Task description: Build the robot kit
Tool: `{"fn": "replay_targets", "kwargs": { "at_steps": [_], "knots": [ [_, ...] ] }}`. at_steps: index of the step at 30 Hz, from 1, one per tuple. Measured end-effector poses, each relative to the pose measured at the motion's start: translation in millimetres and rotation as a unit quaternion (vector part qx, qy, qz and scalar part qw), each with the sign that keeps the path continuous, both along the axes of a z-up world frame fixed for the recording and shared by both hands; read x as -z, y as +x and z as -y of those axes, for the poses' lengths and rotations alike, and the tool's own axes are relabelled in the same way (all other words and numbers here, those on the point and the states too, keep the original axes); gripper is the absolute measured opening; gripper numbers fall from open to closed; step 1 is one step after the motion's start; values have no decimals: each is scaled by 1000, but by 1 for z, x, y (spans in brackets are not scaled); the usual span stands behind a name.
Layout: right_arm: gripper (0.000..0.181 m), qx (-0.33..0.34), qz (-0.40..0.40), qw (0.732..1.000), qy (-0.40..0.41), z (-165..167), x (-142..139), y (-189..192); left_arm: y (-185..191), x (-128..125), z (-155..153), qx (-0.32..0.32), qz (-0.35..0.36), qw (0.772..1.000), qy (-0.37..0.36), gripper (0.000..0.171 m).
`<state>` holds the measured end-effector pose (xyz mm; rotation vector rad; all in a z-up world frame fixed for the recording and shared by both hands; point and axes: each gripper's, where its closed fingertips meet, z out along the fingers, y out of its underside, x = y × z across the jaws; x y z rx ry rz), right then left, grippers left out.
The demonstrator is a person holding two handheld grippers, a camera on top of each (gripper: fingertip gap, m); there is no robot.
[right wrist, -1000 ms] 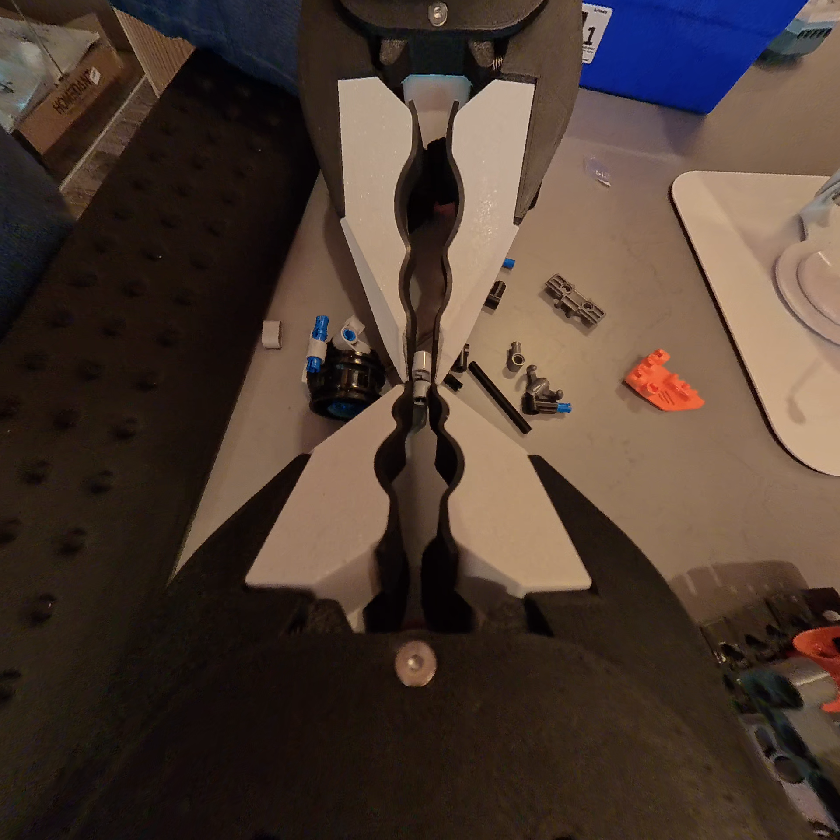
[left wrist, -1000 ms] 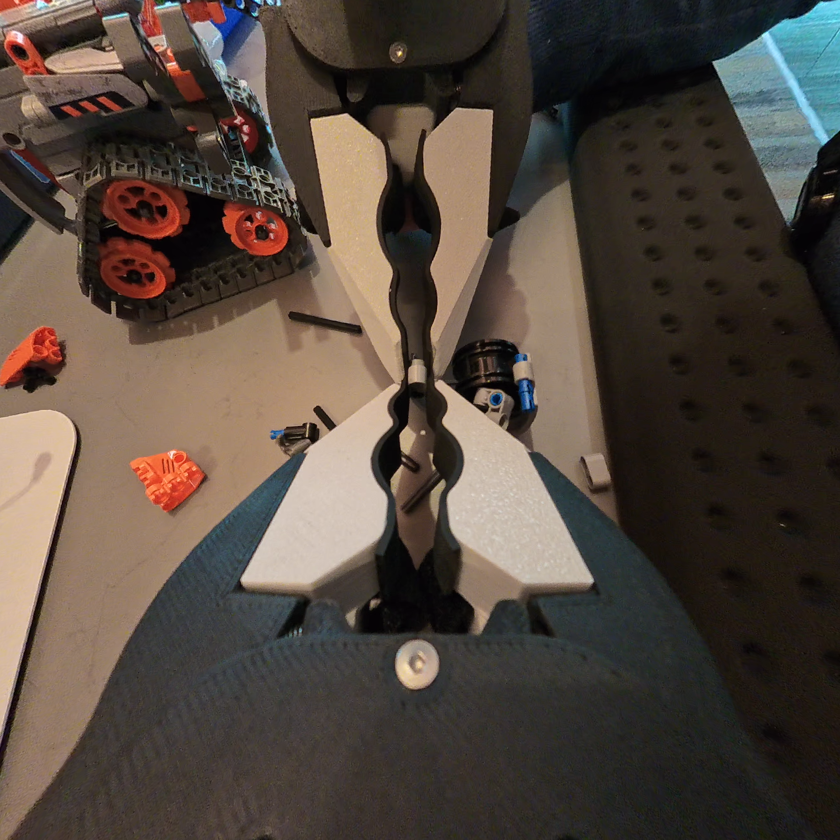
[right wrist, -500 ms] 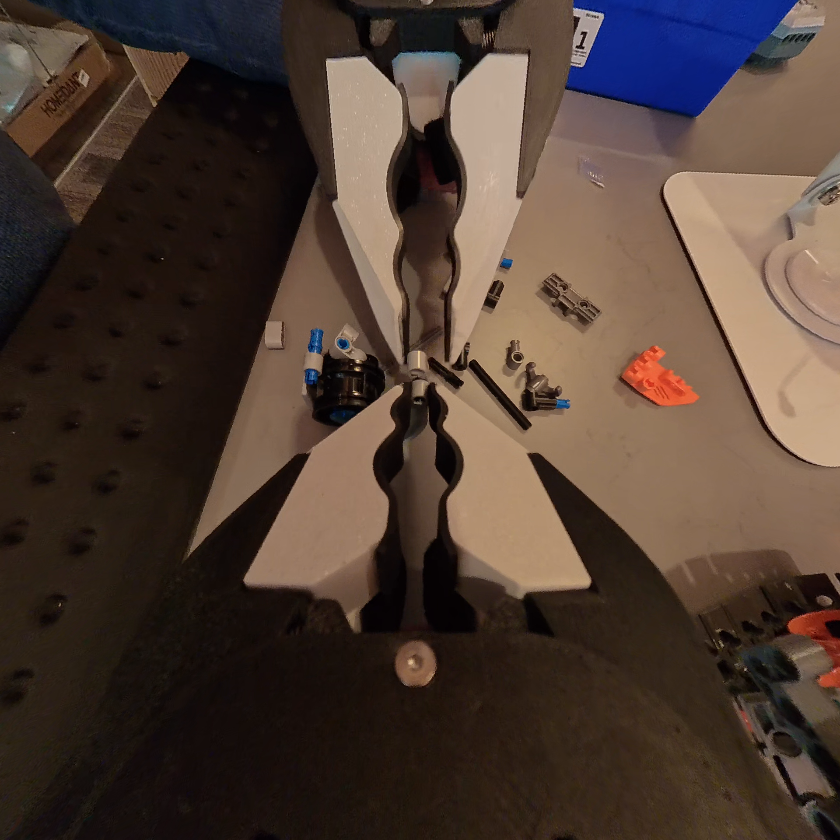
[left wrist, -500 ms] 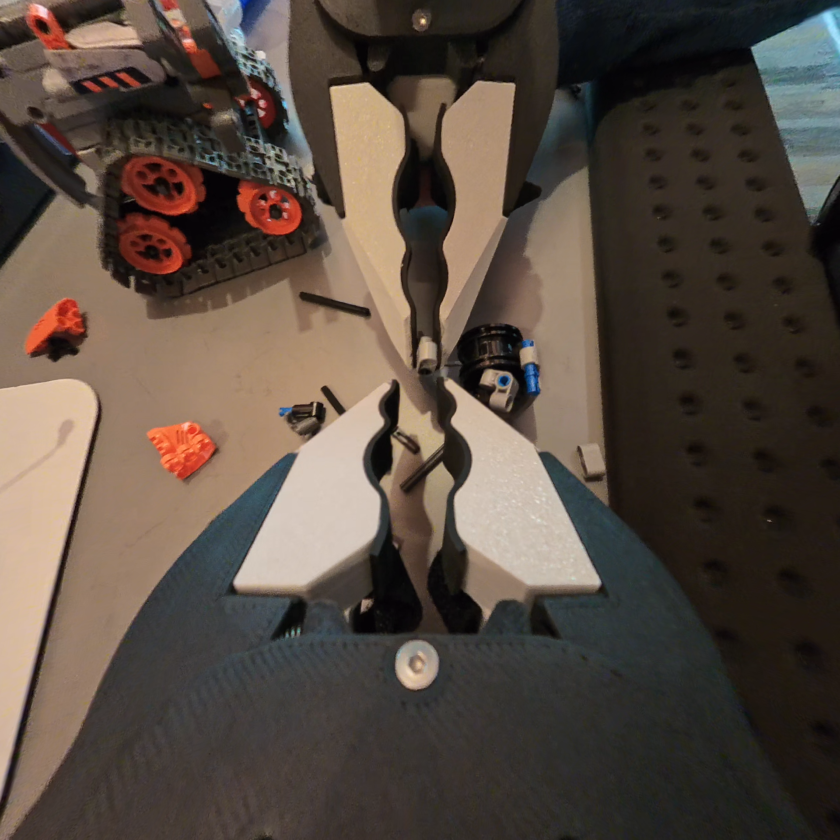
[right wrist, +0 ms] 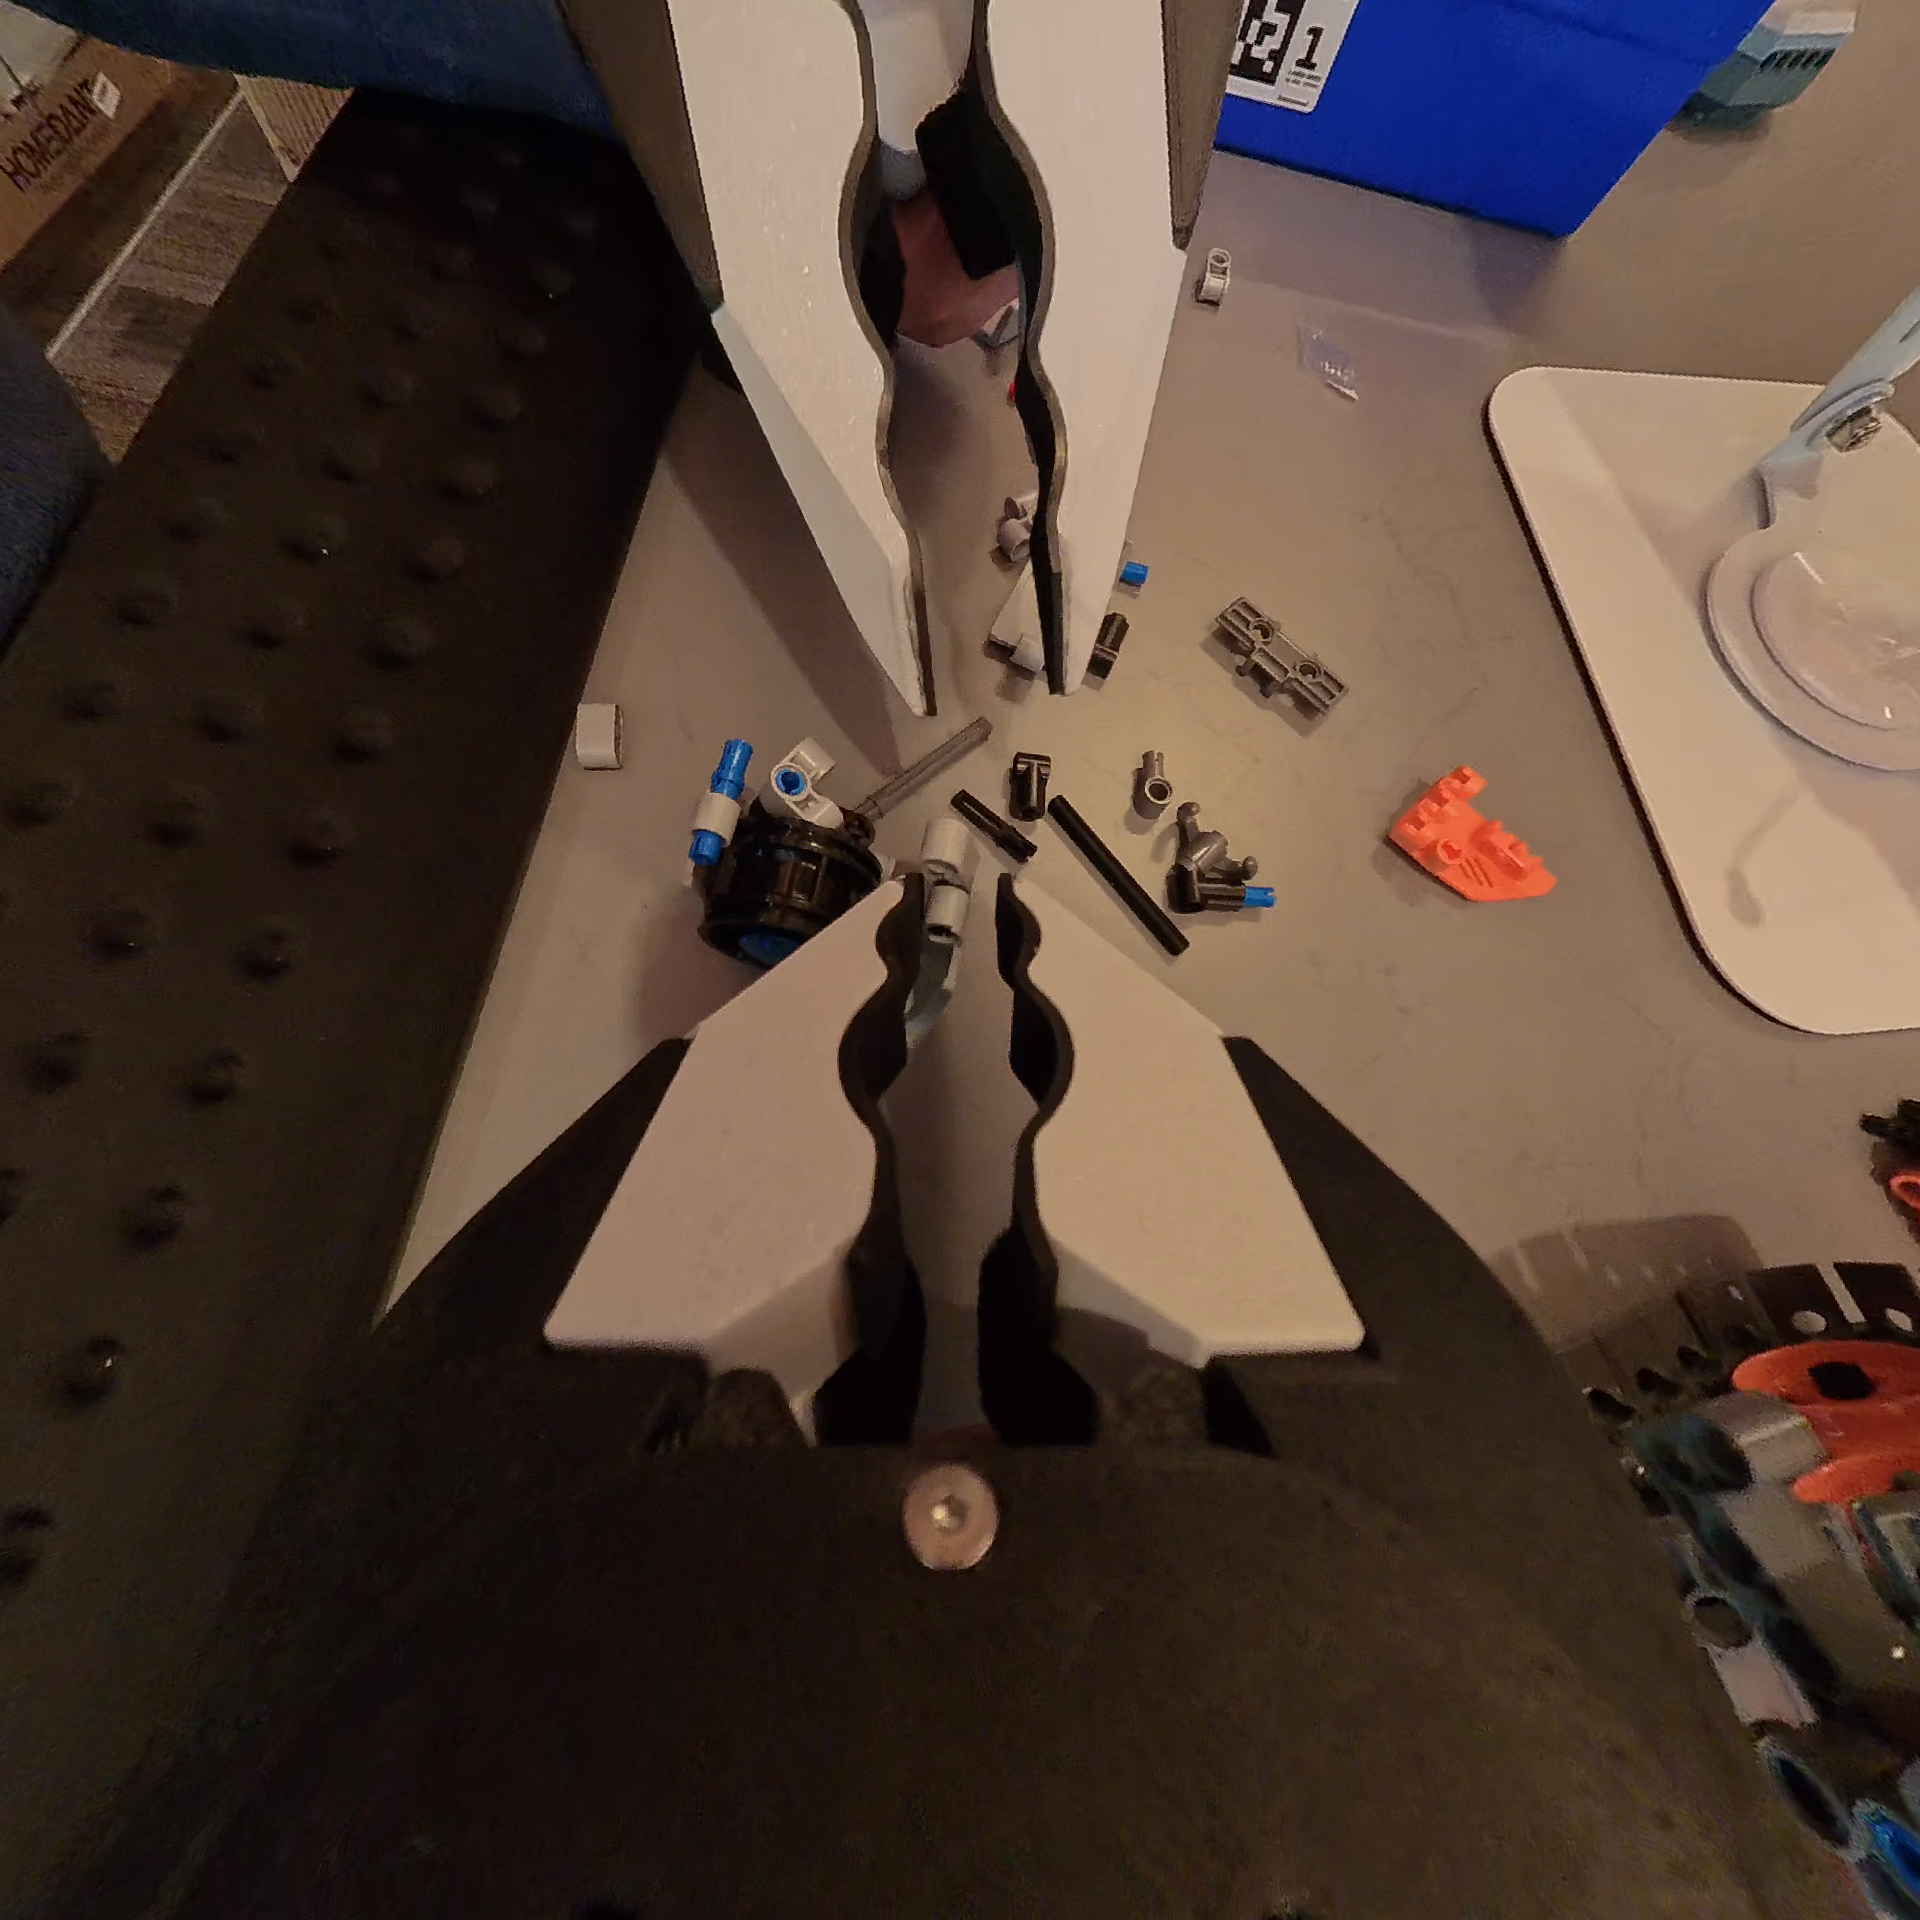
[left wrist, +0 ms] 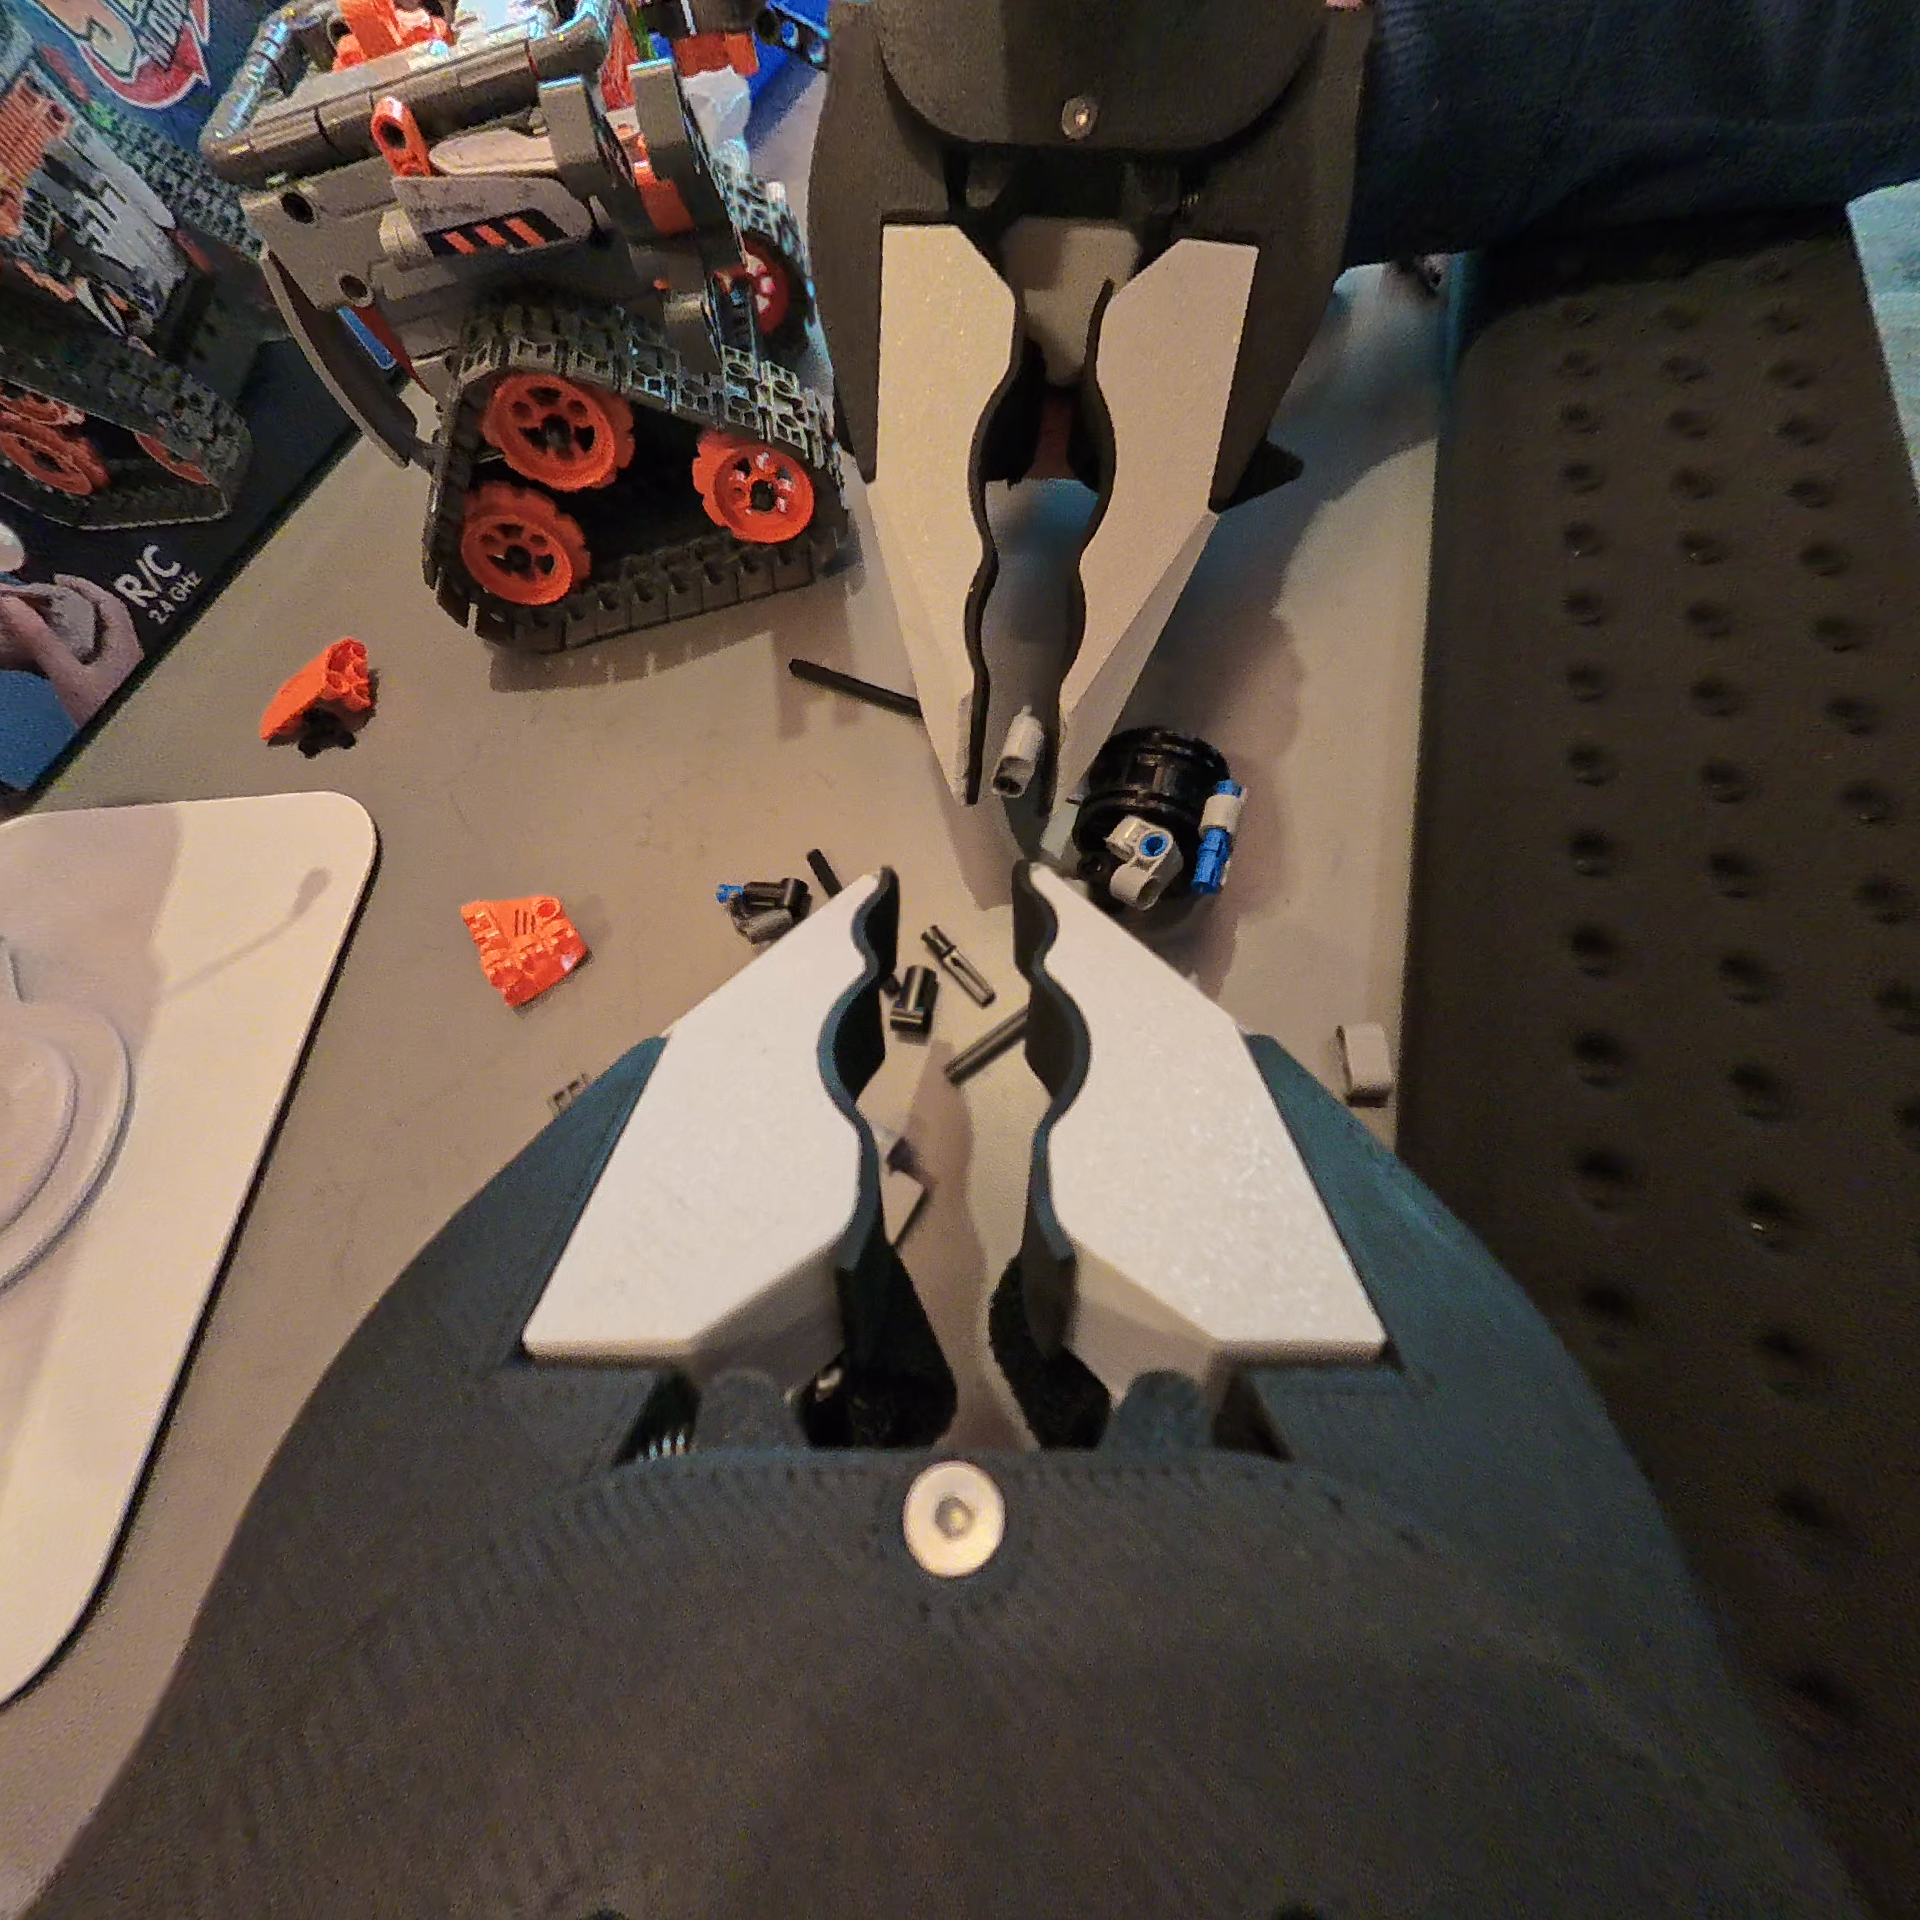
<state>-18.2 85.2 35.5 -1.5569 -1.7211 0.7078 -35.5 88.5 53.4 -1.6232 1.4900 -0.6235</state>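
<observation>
My right gripper point(right wrist: 953, 885) has its jaws a little apart. A small grey pin point(right wrist: 948, 868) sits loosely between its tips, leaning on the left finger. From the left wrist view the right gripper point(left wrist: 1013, 795) hangs opposite mine with the pin point(left wrist: 1016, 750) at its tips. My left gripper point(left wrist: 956, 881) is open and empty, just short of that pin, over small black pins point(left wrist: 914, 997) on the grey table. It also shows in the right wrist view point(right wrist: 992, 698), open. A black wheel hub point(right wrist: 790, 878) with blue and grey connectors lies beside both grippers.
A tracked grey and orange model vehicle point(left wrist: 623, 488) stands behind. Orange pieces point(left wrist: 525, 945) point(right wrist: 1470, 836), a black axle point(right wrist: 1117, 873) and a grey bracket point(right wrist: 1280, 657) lie loose. A white base plate point(right wrist: 1662, 623), a blue box point(right wrist: 1475, 94) and a black dimpled mat point(left wrist: 1662, 935) border the table. My two grippers' fingertips are within a few centimetres of each other. The right tips stand about 5 centimeters off the black axle point(right wrist: 1117, 873).
Both grippers were shut on the grey pin, tip to tip. My left gripper opened and drew back. My right gripper's jaws have now widened around the pin.
</observation>
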Motion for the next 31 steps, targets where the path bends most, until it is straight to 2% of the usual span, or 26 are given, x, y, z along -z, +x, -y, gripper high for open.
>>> {"fn": "replay_targets", "kwargs": {
  "at_steps": [4, 12, 21, 31],
  "knots": [
    [5, 2, 1, 1000, 5, -1, -1, 1, 1, -1, -3, -2, 1, 1000, 4, 19],
    [5, 1, 2, 1000, 11, -3, -2, 2, 2, 1, 0, 0, 4, 1000, 1, 18],
    [22, 8, -5, 1000, 1, -4, -5, 5, -1, -3, -5, -11, 16, 1000, 2, 18],
    [25, 7, -17, 1000, -6, -4, -10, 8, -3, -5, -8, -19, 22, 1000, 7, 17]
  ]
}}
